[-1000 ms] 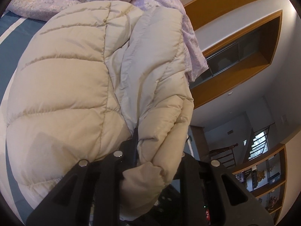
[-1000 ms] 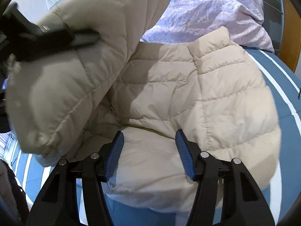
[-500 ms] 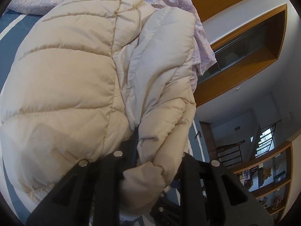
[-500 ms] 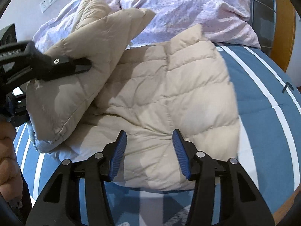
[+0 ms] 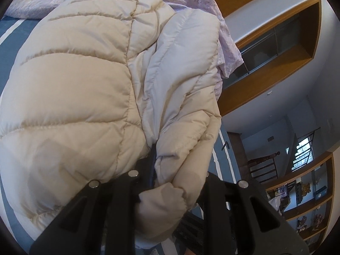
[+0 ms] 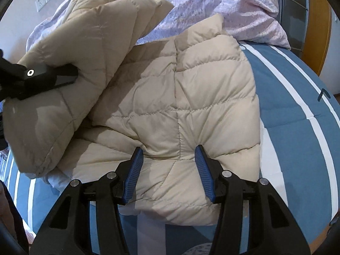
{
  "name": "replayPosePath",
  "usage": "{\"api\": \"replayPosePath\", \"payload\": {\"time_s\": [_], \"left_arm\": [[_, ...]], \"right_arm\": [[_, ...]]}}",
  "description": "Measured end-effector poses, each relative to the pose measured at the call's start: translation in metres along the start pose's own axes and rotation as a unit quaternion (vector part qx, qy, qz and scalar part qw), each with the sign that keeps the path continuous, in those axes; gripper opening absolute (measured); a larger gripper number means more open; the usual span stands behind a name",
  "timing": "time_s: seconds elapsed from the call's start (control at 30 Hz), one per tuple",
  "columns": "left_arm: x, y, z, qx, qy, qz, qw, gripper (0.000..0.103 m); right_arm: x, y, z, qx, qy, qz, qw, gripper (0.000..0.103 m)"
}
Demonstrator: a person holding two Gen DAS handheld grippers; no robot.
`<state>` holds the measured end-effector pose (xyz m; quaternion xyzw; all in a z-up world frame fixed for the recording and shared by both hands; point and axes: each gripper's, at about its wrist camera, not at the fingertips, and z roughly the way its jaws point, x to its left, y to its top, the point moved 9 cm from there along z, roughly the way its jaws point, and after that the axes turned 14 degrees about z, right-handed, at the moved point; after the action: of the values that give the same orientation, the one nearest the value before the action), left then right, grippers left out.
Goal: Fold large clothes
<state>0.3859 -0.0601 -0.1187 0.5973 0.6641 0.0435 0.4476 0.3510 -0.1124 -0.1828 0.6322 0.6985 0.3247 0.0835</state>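
Two hand-held grippers are at work on a puffy cream jacket [image 6: 191,97]. Closest to us, the left hand-held gripper [image 5: 178,170] is squeezed tight on a sleeve [image 5: 182,110] of the jacket and holds it up in the air. The right hand-held gripper [image 6: 169,165] has its blue fingers [image 6: 133,174] spread wide, with nothing in them, just over the jacket's near edge. The jacket lies on a bed [image 6: 297,110] with blue and white stripes. Farther back, a purple blanket [image 6: 212,4] sits bunched up behind the jacket.
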Motion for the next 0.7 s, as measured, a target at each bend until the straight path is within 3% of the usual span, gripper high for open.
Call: {"api": "replayPosePath", "payload": {"time_s": [0.7], "left_arm": [[-0.016,0.004,0.009,0.022,-0.005,0.029,0.9993,0.02]], "right_arm": [[-0.016,0.006,0.002,0.011,0.042,0.05,0.998,0.052]]}}
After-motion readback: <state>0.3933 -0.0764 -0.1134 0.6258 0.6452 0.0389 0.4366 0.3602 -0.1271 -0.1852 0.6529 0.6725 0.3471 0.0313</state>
